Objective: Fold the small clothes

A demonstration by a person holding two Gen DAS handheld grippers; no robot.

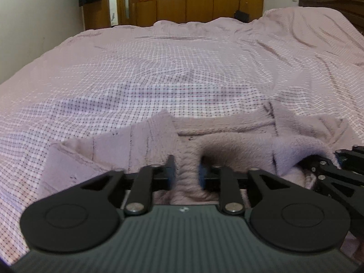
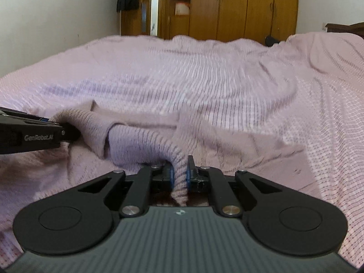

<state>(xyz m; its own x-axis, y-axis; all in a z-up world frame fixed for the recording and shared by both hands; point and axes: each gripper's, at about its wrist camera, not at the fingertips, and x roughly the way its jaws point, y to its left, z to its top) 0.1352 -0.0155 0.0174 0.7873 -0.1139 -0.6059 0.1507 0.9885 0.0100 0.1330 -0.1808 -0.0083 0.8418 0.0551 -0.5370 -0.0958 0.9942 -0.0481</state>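
Observation:
A small fuzzy mauve knit garment [image 1: 227, 136] lies on the bed just ahead of both grippers. My left gripper [image 1: 186, 170] is shut on a bunched ridge of it, with cloth filling the gap between the pads. My right gripper [image 2: 180, 173] is shut on another bunched edge of the same garment [image 2: 141, 138], which rises as a ribbed fold between the blue pads. The right gripper shows at the right edge of the left wrist view [image 1: 336, 170]. The left gripper shows at the left of the right wrist view [image 2: 34, 134], touching the cloth.
The bed is covered by a pink checked sheet [image 1: 182, 68] with wrinkles toward the right. A wooden wardrobe [image 2: 238, 6] and an open doorway [image 2: 152, 11] stand beyond the far edge. A dark headboard [image 1: 336, 4] is at the far right.

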